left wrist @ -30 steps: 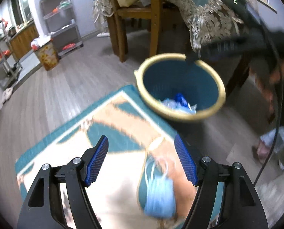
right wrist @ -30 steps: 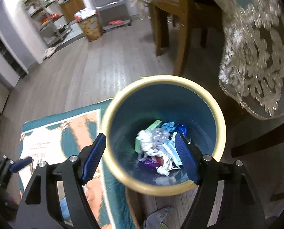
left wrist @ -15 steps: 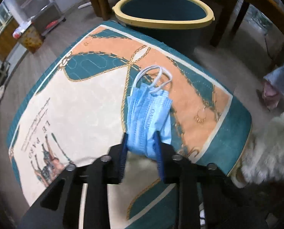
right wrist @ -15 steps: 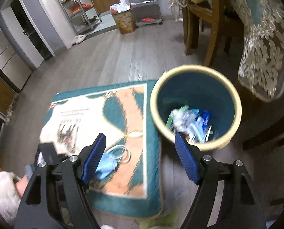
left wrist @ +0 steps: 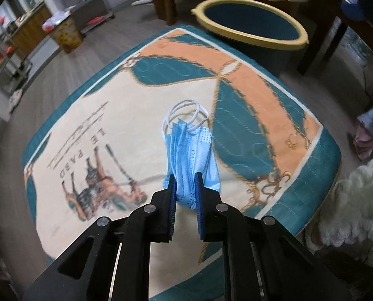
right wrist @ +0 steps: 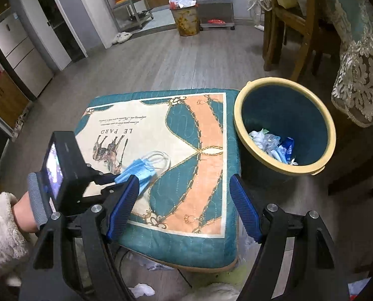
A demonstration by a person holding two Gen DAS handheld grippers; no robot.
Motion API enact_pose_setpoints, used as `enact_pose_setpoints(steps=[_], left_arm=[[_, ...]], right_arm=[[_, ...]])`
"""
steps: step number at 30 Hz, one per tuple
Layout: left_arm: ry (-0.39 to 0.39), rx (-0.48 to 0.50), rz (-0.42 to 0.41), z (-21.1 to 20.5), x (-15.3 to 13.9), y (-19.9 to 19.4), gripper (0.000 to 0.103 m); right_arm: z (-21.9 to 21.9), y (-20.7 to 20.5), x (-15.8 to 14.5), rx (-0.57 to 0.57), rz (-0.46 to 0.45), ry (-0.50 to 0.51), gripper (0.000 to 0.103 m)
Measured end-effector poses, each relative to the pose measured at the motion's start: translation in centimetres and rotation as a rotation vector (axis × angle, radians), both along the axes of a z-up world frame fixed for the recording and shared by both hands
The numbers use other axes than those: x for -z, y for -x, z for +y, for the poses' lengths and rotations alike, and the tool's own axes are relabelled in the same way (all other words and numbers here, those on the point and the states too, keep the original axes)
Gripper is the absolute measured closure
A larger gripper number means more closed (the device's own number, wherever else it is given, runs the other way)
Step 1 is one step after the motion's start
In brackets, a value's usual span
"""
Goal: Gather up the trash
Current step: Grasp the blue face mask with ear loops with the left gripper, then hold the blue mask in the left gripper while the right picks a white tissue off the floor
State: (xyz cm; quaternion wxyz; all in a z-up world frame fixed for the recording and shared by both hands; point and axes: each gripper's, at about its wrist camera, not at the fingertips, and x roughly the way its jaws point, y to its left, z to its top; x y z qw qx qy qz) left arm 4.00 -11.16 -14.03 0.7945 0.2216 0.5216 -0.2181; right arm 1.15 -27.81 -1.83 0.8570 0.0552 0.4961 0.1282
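A folded blue face mask [left wrist: 189, 148] with white ear loops lies on a teal, orange and cream cushion [left wrist: 136, 115]. My left gripper [left wrist: 185, 178] points steeply down at it, and its jaws are closing with the mask's near end pinched between the blue pads. From the right wrist view the same mask [right wrist: 141, 169] shows in the left gripper [right wrist: 111, 179]. My right gripper [right wrist: 183, 180] hovers open above the cushion's [right wrist: 206, 130] near edge, with nothing in it. A teal bin with a yellow rim [right wrist: 284, 81] stands to the cushion's right, with trash [right wrist: 274, 145] inside.
Wooden chair legs [right wrist: 299, 42] and a lace-edged tablecloth [right wrist: 361, 80] are beyond the bin [left wrist: 249, 33]. A patterned waste bin [right wrist: 187, 18] and metal shelves stand at the far wall. White scraps [right wrist: 141, 289] lie on the floor below the cushion. A fluffy sleeve [right wrist: 1, 228] is at left.
My left gripper has come down onto the mask and shut on its near end. The right gripper has drawn back from over the bin and now looks at the cushion and the bin.
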Motion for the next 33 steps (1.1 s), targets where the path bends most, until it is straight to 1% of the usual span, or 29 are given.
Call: enact_pose_setpoints(steps=[7, 9, 11, 13, 17, 20, 22, 25, 28, 30, 31, 32, 33], left_arm=[[0.045, -0.099, 0.027, 2.7, 0.2, -0.5, 0.088], [0.064, -0.125, 0.034, 3.5, 0.2, -0.3, 0.088], [0.062, -0.132, 0.028, 3.8, 0.2, -0.3, 0.088], [0.066, -0.146, 0.023, 4.1, 0.2, -0.5, 0.088], [0.062, -0.168, 0.007, 4.1, 0.1, -1.0, 0.088], [0.054, -0.174, 0.013, 4.1, 0.2, -1.1, 0.088], [0.044, -0.179, 0.016, 4.2, 0.1, -1.1, 0.088], [0.042, -0.191, 0.009, 4.5, -0.4, -0.8, 0.088], [0.036, -0.202, -0.009, 4.9, -1.1, -0.6, 0.088], [0.038, -0.210, -0.030, 5.5, -2.0, -0.4, 0.088], [0.044, -0.218, -0.035, 5.9, -2.5, -0.3, 0.088], [0.054, -0.230, -0.042, 6.5, -3.2, -0.3, 0.088], [0.060, -0.238, -0.050, 6.9, -3.7, -0.3, 0.088]], right_arm=[[1.5, -0.7, 2.5, -0.070, 0.047, 0.002, 0.030], [1.7, -0.6, 3.2, -0.097, 0.075, -0.013, 0.030], [1.7, -0.7, 3.7, -0.110, 0.100, -0.038, 0.030], [1.4, -0.9, 3.7, -0.107, 0.096, -0.056, 0.030], [-0.1, -1.3, 4.3, -0.071, 0.103, -0.057, 0.030], [-1.4, -1.6, 4.6, -0.046, 0.114, -0.059, 0.030], [-1.6, -1.6, 4.7, -0.052, 0.110, -0.061, 0.030], [-0.1, -0.8, 5.6, -0.135, 0.137, -0.046, 0.030], [3.3, 1.5, 7.3, -0.282, 0.177, 0.006, 0.030], [6.5, 3.3, 8.8, -0.428, 0.212, 0.043, 0.031], [7.6, 4.0, 9.2, -0.483, 0.218, 0.065, 0.031], [9.5, 5.1, 9.9, -0.575, 0.223, 0.102, 0.031], [10.7, 6.0, 10.3, -0.637, 0.218, 0.123, 0.031]])
